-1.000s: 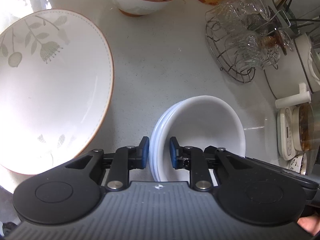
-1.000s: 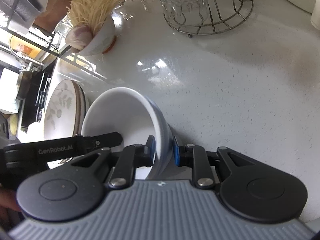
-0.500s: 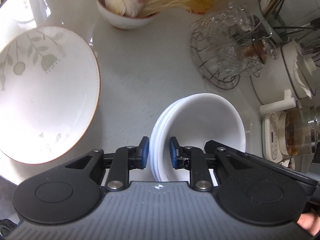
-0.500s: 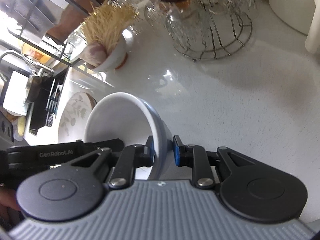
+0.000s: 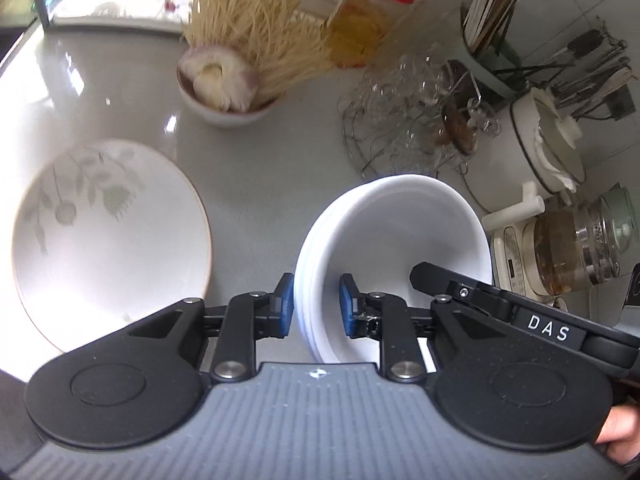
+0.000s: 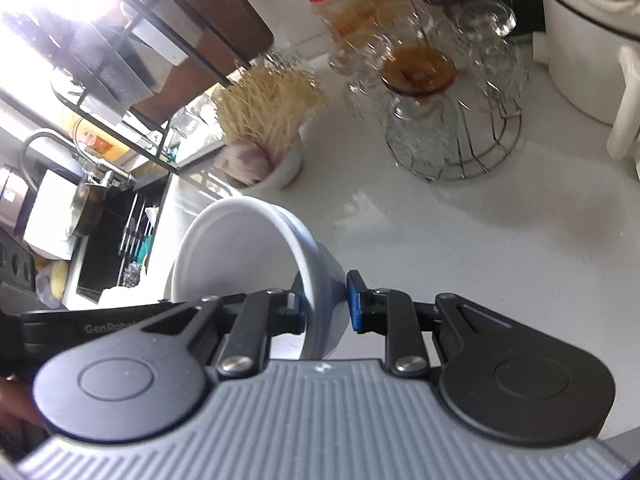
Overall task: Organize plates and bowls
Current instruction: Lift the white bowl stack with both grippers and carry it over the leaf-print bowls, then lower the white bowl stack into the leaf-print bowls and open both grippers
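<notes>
We see the stacked bowls (image 5: 394, 240) to the right of the plate (image 5: 108, 236) on the worktop (image 5: 260, 168). Behind them – a noodle bowl (image 5: 228, 112), with the wire rack (image 5: 404, 136) of glasses to its right.

Counter (image 5: 256, 176) held a small bowl of dried noodles and garlic (image 5: 236, 92), red-lidded jar (image 5: 368, 20) behind it, wire rack of upturned glasses (image 5: 412, 120), utensil holder (image 5: 492, 48), glass kettle (image 5: 580, 248). Sink and tap (image 6: 96, 184) sat far left.
</notes>
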A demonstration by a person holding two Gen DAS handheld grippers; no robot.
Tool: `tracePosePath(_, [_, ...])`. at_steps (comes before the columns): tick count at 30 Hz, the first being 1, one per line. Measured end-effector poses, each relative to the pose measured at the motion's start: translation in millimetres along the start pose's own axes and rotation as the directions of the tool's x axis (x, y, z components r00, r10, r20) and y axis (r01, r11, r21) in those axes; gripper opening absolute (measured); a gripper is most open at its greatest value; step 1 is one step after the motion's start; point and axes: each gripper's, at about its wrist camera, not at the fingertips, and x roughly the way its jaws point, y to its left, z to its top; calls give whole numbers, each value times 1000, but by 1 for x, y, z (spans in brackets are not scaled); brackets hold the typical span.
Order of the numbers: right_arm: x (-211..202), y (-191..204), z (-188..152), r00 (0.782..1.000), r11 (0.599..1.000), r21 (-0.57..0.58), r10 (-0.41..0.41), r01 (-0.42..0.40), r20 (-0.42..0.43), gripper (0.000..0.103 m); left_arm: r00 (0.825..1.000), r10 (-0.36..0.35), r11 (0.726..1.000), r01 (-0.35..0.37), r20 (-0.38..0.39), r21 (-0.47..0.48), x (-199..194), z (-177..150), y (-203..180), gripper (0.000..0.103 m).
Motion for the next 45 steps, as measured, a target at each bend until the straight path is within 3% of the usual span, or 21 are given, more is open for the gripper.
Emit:
tracePosePath(9, [5, 39, 6, 998, 999, -46, 1, 2, 57, 24, 997, -36, 999, 37, 71, -17, -26, 15, 31, 26])
tracePosePath(23, [41, 99, 4, 999, 996, -89, 19, -16, 36, 24, 993, -31, 998, 38, 112, -59, -54, 15, 97, 26])
tracePosePath(33, [88, 123, -16, 998, 998, -65, 13, -17, -58, 24, 998, 10, 996, -4, 64, -90, -49, 8, 149, 26])
tracePosePath(45, [136, 123, -33, 992, 997, -36, -72, 69, -106, 24, 1000, 28, 998, -28, -6, -57, -4, 14, 184, 26])
